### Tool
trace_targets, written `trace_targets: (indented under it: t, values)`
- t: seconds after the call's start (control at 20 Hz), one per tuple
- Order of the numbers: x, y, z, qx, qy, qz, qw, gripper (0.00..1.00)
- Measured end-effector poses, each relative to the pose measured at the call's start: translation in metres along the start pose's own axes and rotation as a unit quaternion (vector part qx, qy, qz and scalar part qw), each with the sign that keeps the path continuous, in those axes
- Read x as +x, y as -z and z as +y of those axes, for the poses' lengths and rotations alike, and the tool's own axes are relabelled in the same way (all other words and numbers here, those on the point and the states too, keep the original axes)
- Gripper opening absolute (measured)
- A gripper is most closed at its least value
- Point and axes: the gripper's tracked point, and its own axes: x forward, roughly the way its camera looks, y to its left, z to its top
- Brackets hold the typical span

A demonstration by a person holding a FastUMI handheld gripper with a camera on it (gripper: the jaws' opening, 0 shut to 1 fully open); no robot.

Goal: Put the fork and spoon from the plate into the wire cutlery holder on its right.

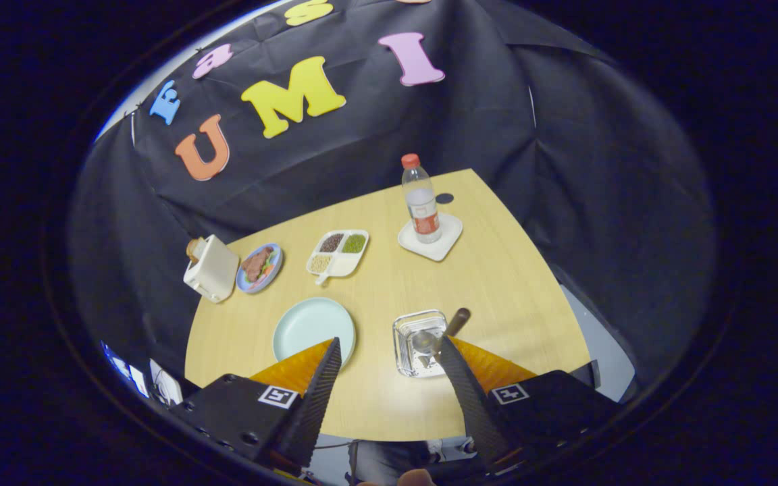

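The gripper is hanging above the near part of a wooden table with its two fingers spread wide apart and nothing sitting between them. The tip of one finger is overlapping the near rim of the one pale green plate, which is lying bare. The tip of the other finger is overlapping the near right corner of the one wire cutlery holder, which is standing to the plate's right. Inside that holder a spoon is leaning, its bowl down in the basket and its dark handle sticking out past the far right rim; whether a fork is lying in there too is too small to tell. Beyond the fingers, one white divided dish is holding three heaps of grains or beans. Farther right, one clear bottle with a red cap is standing upright on one white coaster. Off to the left, one small plate of food is sitting just beside one cream toaster at the table's edge.
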Motion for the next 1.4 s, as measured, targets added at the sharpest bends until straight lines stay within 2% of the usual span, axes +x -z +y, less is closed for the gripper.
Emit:
trace_targets:
  t: [0.2, 0.35, 0.55, 0.8, 1.25, 1.4]
  values:
    - [-0.015, -0.016, 0.003, -0.038, 0.005, -0.104, 0.994, 0.9]
    - [-0.029, -0.024, 0.023, -0.065, 0.006, -0.179, 0.982, 0.9]
    - [-0.036, -0.019, 0.064, -0.073, -0.018, -0.254, 0.964, 0.91]
    - [-0.026, 0.006, 0.113, -0.08, -0.039, -0.268, 0.959, 0.9]
    - [-0.025, 0.009, 0.15, -0.083, -0.02, -0.324, 0.942, 0.91]
    - [-0.029, 0.009, 0.163, -0.103, -0.013, -0.337, 0.936, 0.91]
